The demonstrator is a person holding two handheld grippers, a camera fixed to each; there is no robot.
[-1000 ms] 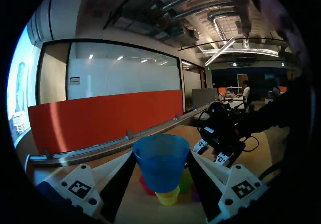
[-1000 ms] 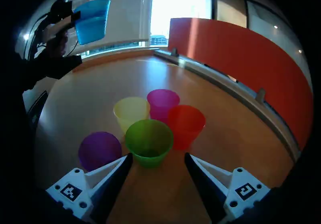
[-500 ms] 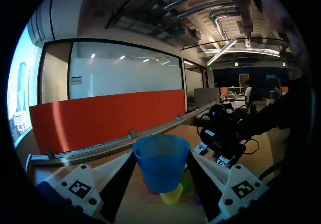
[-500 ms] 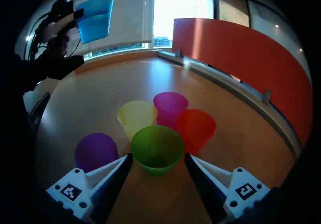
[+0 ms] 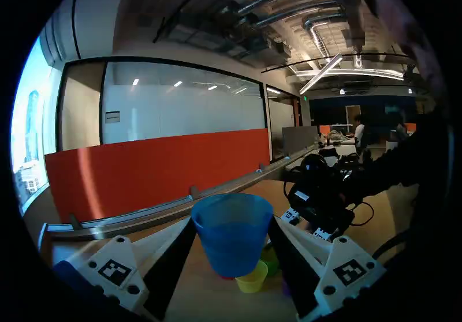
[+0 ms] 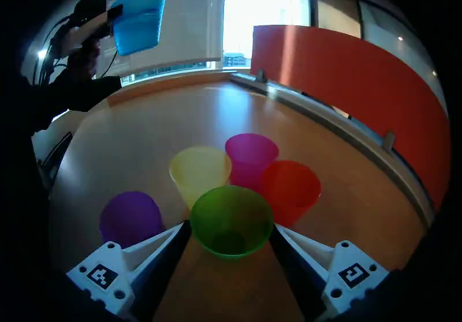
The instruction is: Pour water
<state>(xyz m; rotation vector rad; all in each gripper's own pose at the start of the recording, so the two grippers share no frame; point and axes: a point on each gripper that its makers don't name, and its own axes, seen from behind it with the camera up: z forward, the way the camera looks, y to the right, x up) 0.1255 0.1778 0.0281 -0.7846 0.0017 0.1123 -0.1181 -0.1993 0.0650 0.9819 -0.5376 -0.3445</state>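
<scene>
- The left gripper (image 5: pixel 232 225) is clamped on the blue cup (image 5: pixel 232 244), which is upright, part full of water, and held high above the table (image 6: pixel 173 111).
- The right gripper (image 6: pixel 229 229) has its fingers apart, flanking the green cup (image 6: pixel 231 218); I cannot tell whether they touch it.
- The green cup stands mid-table, in front of the yellow cup (image 6: pixel 199 172) and the red cup (image 6: pixel 290 186), well in from the edge with the orange panel (image 6: pixel 346 74).
- The pour likely depends on height: the green cup lies below and ahead of the blue cup.

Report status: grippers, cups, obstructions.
Left gripper shut on blue cup, water inside, held high. Right gripper open around green cup. Yellow cup, pink cup, red cup crowd behind; purple cup beside.
</scene>
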